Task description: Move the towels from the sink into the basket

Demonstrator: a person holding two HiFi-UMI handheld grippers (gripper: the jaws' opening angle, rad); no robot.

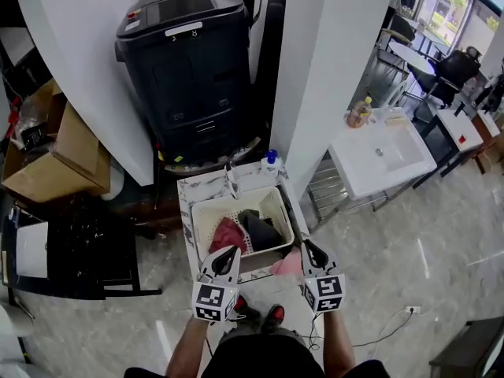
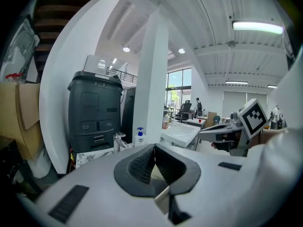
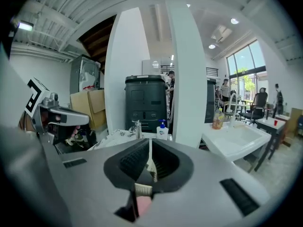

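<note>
While both grippers are hovering at the basket's [image 1: 203,211] near rim, L gripper [image 1: 232,250] and R gripper [image 1: 305,245] are keeping jaws together, nothing pinched. Red towel [image 1: 227,233] and dark towel [image 1: 258,228] are lying in basket; pink towel [image 1: 287,264] is sitting at its near right corner, just beside R gripper.

We've got a glossy grey floor [image 1: 409,250], a white pillar [image 1: 331,69], a big black machine [image 1: 189,61] beside it, cardboard boxes [image 1: 59,152] left, windows [image 1: 441,2] far right, strip light [image 2: 258,26] overhead
</note>
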